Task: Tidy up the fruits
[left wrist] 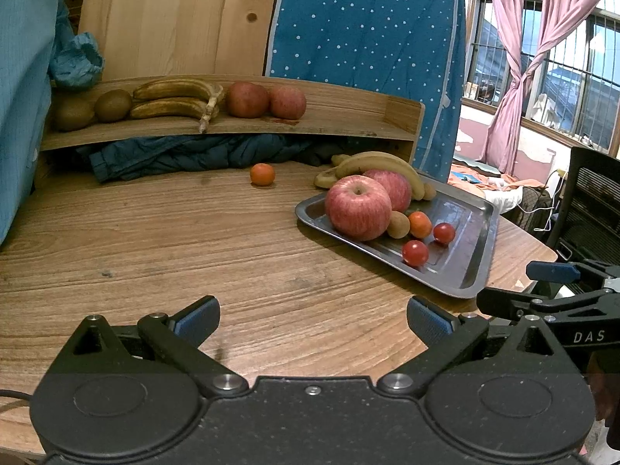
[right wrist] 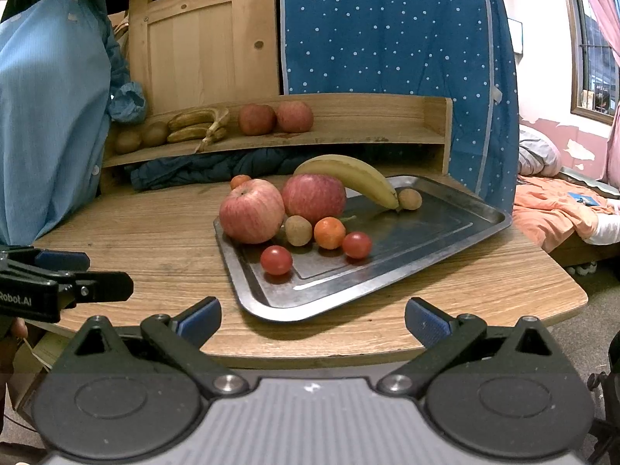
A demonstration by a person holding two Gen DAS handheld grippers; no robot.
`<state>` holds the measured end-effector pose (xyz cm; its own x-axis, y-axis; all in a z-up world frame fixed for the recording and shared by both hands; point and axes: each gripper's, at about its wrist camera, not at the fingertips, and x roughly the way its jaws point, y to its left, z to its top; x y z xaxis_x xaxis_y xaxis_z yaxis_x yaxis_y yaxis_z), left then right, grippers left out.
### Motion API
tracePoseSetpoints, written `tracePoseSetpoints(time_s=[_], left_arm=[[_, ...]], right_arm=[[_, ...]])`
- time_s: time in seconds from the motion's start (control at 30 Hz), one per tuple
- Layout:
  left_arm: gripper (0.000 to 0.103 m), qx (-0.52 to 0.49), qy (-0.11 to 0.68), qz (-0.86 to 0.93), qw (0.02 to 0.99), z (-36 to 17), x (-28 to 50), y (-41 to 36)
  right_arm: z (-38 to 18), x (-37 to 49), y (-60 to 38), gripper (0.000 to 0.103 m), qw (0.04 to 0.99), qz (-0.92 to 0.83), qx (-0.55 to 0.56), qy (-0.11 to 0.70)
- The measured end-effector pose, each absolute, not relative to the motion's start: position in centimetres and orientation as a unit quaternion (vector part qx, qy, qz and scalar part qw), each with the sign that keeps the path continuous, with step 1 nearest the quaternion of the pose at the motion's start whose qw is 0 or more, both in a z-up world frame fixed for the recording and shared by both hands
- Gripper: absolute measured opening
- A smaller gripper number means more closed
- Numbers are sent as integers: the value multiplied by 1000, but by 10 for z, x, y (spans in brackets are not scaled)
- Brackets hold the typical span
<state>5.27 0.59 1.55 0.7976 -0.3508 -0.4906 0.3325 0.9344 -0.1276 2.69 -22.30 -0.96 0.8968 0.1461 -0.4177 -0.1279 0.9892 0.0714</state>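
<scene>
Left gripper [left wrist: 313, 319]: jaws spread, empty
Right gripper [right wrist: 313, 319]: jaws spread, empty
Rectangular steel tray [right wrist: 445, 259]: apples, banana, tomatoes
Left view only: second banana [left wrist: 325, 178] behind tray — lone orange mandarin [left wrist: 262, 174] fully visible on wooden table [left wrist: 155, 240]

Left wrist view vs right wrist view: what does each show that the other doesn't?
Only the left wrist view: the loose orange in full on the table, the barred window with pink curtains, and the right gripper at its edge.

Only the right wrist view: the tray whole, its far right corner included, and the left gripper entering from the side.

Both: the shelf with kiwis, bananas and two apples; the tray's apples, banana and cherry tomatoes; both grippers open.
</scene>
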Motion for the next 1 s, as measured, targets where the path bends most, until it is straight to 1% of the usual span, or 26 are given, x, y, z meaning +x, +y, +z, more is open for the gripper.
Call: tracePoseSetpoints(time_s=[1.0], left_arm=[[102,-24,264,-173,949,20,58,9]], right_arm=[[-11,35,-221,103,971,72,20,228]])
